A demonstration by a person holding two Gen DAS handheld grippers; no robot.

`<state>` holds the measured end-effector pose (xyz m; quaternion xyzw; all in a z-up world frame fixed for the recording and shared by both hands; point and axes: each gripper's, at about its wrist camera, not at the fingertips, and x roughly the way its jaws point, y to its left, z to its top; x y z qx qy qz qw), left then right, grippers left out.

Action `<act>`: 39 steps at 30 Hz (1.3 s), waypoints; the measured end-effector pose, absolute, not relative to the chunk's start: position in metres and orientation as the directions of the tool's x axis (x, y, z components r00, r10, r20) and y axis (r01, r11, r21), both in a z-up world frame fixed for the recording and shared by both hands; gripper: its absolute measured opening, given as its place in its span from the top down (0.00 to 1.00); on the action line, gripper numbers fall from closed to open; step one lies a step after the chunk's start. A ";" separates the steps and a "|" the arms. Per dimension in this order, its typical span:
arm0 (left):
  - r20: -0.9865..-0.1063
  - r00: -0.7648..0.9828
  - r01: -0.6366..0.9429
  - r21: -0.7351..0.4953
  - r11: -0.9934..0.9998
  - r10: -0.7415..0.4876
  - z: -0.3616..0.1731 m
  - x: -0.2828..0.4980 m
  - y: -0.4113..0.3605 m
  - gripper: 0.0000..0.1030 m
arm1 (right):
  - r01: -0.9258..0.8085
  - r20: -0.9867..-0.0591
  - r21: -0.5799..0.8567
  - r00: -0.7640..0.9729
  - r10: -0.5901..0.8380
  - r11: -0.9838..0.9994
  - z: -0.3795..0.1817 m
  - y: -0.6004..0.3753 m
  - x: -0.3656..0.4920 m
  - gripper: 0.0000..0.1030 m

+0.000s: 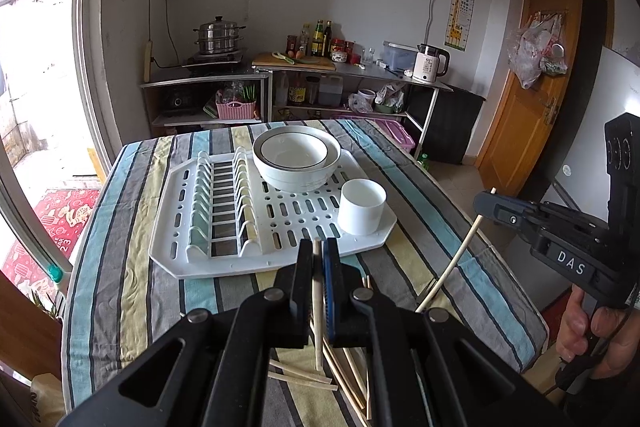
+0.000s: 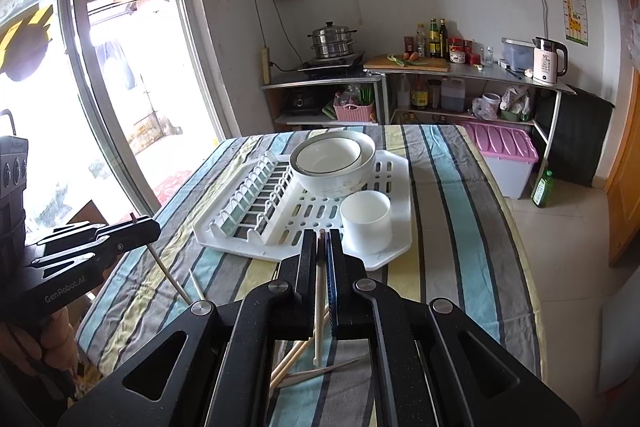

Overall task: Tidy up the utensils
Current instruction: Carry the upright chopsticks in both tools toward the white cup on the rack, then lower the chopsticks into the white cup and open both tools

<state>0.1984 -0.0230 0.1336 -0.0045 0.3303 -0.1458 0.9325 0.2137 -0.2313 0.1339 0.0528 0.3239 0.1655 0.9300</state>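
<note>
Bottom centre of left wrist view: left gripper clamped on one chopstick, stick running upright between the pads, tip poking just past the fingertips, lower end hanging free above the table. Same picture in right wrist view: right gripper clamped on its own chopstick, gripped near the top end, rest dangling below.

Loose chopsticks scattered on striped tablecloth under both grippers, mostly hidden by the gripper bodies; exact count not readable, at least four visible ends. Right-hand stick's lower end cut off behind left gripper frame in left view.

Mid frame: one white dish rack, two nested bowls at its far right, one white cylindrical cup at its near right corner. Cup appears empty, both gripped sticks short of it and apart from the rack.
</note>
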 end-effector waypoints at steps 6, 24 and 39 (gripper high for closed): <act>-0.599 0.748 0.282 -0.104 0.954 -0.286 0.151 0.230 -0.036 0.95 | -0.263 -0.560 0.209 0.758 0.336 0.942 0.149 -0.242 0.237 0.96; -0.528 0.755 0.337 -0.196 0.921 -0.389 0.183 0.333 -0.077 0.95 | -0.226 -0.463 0.252 0.826 0.323 0.941 0.182 -0.270 0.322 0.96; -0.582 0.697 0.322 -0.268 0.908 -0.419 0.139 0.389 -0.089 0.95 | -0.196 -0.536 0.294 0.777 0.331 0.935 0.130 -0.268 0.376 0.96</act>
